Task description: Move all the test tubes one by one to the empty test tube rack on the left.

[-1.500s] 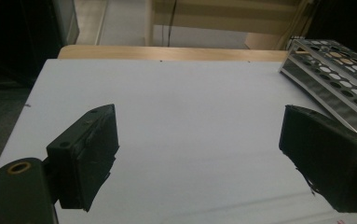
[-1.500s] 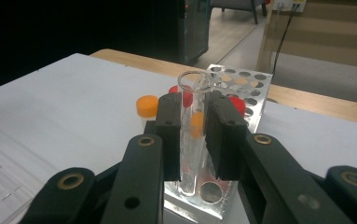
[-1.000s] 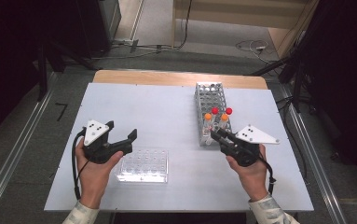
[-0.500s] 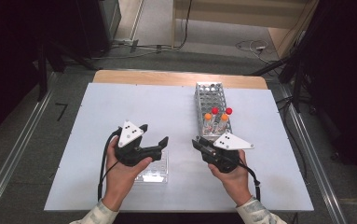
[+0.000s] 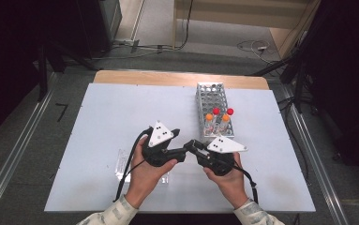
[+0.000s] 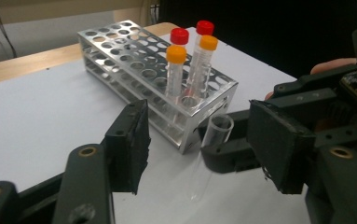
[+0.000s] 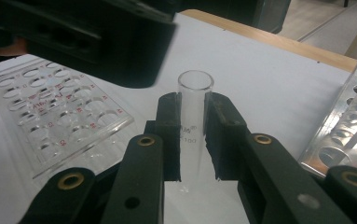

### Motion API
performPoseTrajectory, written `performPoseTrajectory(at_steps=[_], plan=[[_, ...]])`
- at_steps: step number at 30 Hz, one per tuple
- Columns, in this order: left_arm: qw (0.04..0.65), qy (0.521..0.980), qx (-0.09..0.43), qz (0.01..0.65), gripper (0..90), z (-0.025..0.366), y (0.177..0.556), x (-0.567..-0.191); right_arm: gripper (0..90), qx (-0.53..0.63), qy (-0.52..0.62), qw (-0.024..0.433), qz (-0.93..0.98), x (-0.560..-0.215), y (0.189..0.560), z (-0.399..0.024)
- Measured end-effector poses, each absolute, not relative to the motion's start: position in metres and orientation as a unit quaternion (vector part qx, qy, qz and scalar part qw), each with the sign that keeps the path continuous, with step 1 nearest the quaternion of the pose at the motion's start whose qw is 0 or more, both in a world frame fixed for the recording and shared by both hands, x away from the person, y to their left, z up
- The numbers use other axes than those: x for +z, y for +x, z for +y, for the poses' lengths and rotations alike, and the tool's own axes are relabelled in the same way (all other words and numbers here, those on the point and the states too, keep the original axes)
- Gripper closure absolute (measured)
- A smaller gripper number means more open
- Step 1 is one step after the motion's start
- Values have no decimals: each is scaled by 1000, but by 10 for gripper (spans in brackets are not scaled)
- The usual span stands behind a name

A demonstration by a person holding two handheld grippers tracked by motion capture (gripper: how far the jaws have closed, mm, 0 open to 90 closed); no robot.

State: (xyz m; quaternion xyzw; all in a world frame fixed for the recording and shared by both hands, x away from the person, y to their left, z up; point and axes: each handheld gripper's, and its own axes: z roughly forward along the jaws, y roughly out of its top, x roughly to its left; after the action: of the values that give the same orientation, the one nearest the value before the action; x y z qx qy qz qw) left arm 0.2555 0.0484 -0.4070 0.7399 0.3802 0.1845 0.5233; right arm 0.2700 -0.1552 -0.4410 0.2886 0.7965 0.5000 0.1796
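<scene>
My right gripper [image 7: 192, 135] is clamped on the open glass tube [image 7: 194, 116], upright between the pads. My left gripper [image 6: 204, 144] stands apart around that tube [image 6: 212, 140] — jaws just been closing, pads not touching. From above both meet mid-table; metal rack [image 5: 213, 108] at one o'clock, clear tray [image 7: 55, 112] at nine.

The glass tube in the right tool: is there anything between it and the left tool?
Nothing visible. The right tool is shut on the uncapped glass tube, whose upper part stands free in the gap between the left tool's jaws, which have just been closing without touching it.
</scene>
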Motion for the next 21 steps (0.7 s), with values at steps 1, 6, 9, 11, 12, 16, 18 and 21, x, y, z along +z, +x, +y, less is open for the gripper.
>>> performPoseTrajectory(at_steps=[1,6,9,11,12,16,18,21], plan=[[525,742,179,376,443,45,258,-407,732,500,286,180,797,-441,270,-155],[519,750,169,373,527,39,261,-409,732,502,286,183,796,-440,268,-154],[514,752,169,376,569,37,262,-411,732,502,282,186,796,-441,268,-154],[515,753,162,376,619,37,263,-411,732,501,281,187,797,-441,268,-153],[514,754,159,375,647,37,263,-411,732,501,279,188,797,-441,267,-152],[512,759,148,374,720,36,264,-411,732,500,281,189,797,-442,267,-151],[511,760,148,373,734,35,263,-411,732,500,281,190,797,-442,267,-151],[509,761,153,373,761,34,263,-412,732,500,281,190,797,-442,267,-151]])
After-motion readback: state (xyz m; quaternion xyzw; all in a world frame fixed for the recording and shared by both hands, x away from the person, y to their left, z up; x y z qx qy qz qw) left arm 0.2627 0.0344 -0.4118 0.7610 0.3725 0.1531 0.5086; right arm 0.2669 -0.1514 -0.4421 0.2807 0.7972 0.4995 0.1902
